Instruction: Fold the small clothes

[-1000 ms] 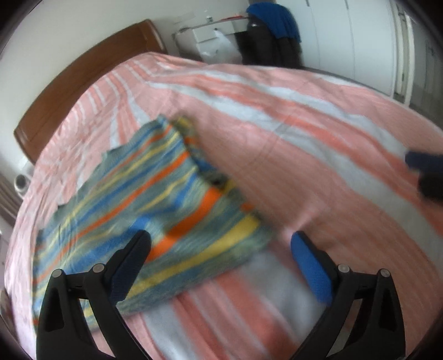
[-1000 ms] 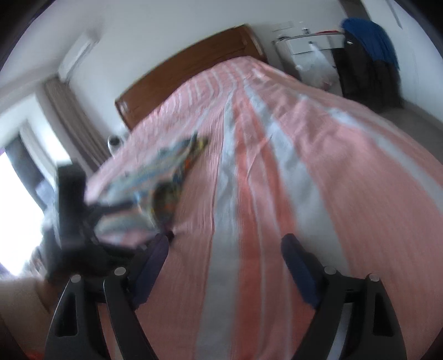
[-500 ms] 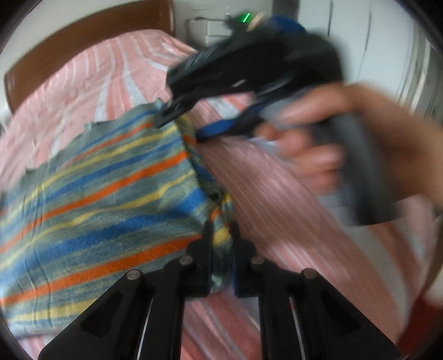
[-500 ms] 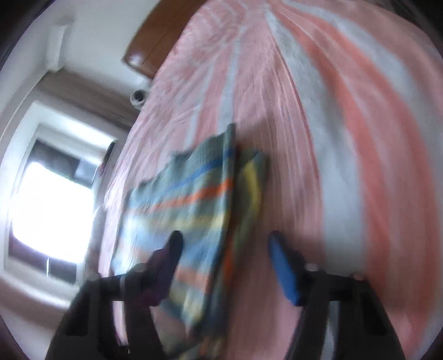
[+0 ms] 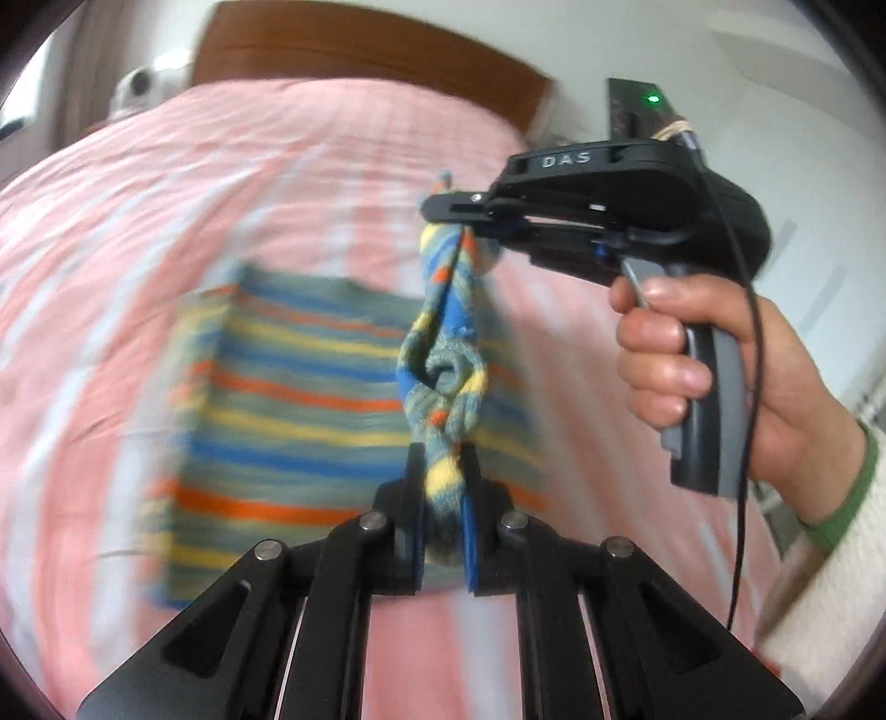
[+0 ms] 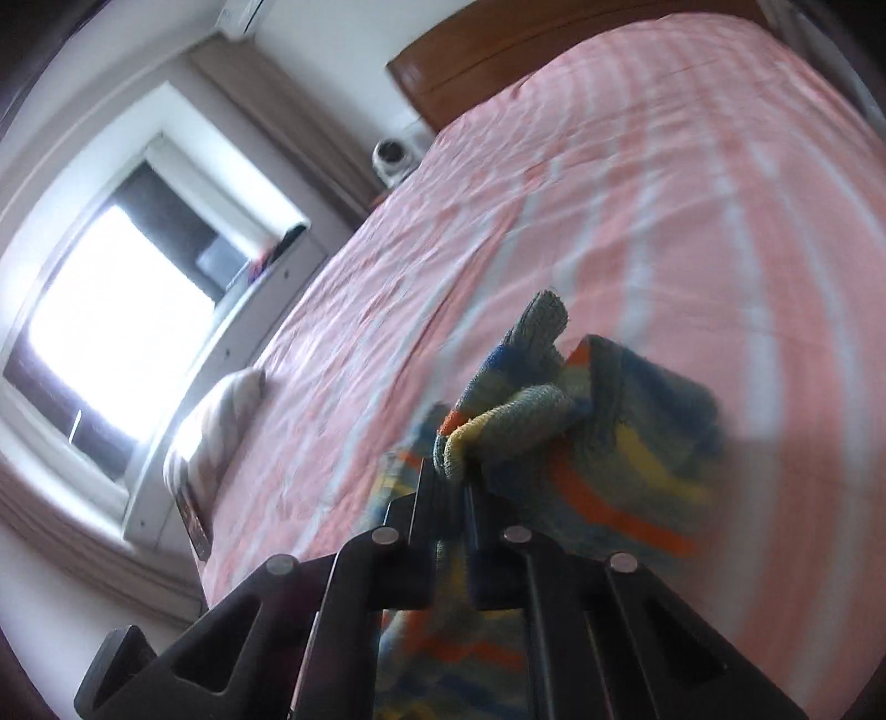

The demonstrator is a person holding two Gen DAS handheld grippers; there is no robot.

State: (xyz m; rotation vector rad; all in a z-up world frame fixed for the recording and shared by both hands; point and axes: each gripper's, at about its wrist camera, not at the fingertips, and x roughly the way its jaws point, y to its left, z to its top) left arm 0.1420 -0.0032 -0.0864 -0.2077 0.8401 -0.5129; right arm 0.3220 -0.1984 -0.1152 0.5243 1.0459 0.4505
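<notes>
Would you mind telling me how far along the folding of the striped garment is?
Done: both tools have a grip, the left tool and right tool each shut on the striped garment's edge. In hand: that edge is lifted and stretched between them over the bed. Left: laying it across and smoothing; no fold is finished yet.

The small knit garment (image 5: 310, 382) is grey-green with horizontal stripes of blue, orange and yellow. The bed (image 5: 166, 183) wears a salmon-pink cover with pale white stripes, below a brown wooden headboard (image 5: 354, 50). Both claws are black with blue pads (image 5: 469, 531). The sleeve (image 5: 830, 559) is cream with a green cuff.
</notes>
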